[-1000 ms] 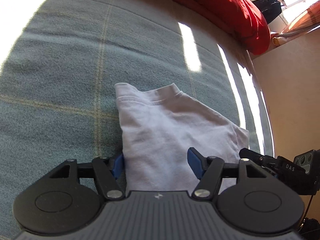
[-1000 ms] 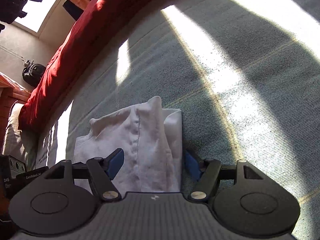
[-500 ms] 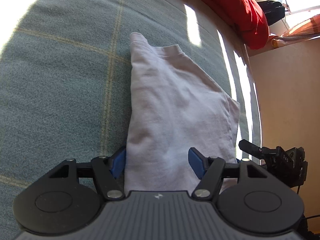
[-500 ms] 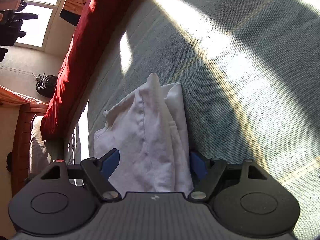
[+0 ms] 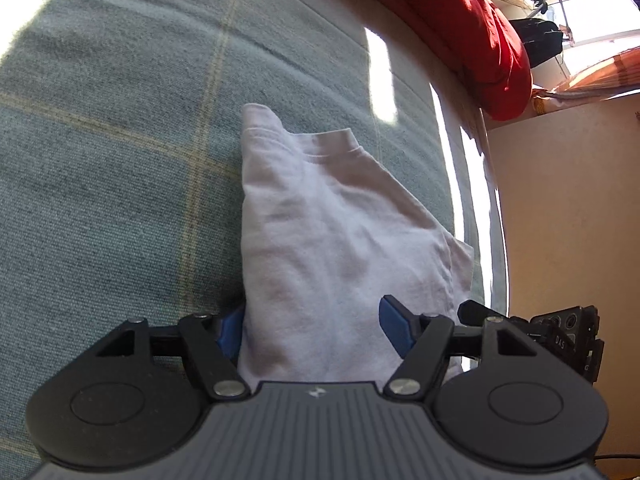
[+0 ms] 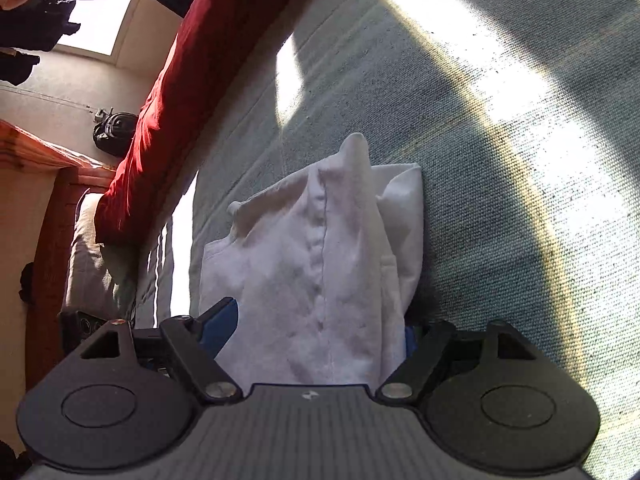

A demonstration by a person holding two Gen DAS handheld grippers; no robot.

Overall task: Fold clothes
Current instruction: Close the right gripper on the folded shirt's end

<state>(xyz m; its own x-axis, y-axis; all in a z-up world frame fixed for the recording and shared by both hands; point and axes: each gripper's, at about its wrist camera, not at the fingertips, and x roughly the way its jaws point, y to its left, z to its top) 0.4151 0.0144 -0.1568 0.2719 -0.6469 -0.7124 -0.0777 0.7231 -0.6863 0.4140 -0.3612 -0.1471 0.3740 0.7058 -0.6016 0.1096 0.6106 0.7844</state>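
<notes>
Item: white garment (image 5: 340,248), cotton knit, ribbed neckband visible at upper centre of the left wrist view. It lies gathered into a narrow, layered bundle on the grey-green checked bed cover (image 5: 120,200), its near end reaching back between both tools; in the right wrist view (image 6: 320,264) a stitched seam runs up its middle, with a peak of cloth standing at centre frame.

Left gripper (image 5: 316,330): jaws set wide, one blue pad at either side of the cloth. Whether they pinch it or only straddle it, I cannot tell.

Right gripper (image 6: 316,330): jaws likewise spread, the bundle passing between them and hiding most of the right-hand pad; grip cannot be told.

Surroundings: red duvet (image 5: 460,20) along the upper right of the left view; window beyond.

Condition: partly folded, with layers uneven and a loose flap at right centre of the right view. The scene would suit either a fold being carried over or a bundle being set down.

Handling note: the knit is limp and will sag. Keep both tools level and moving together, hold the edges taut, align hem to neckband, and lay down flat so the peak does not crease.
</notes>
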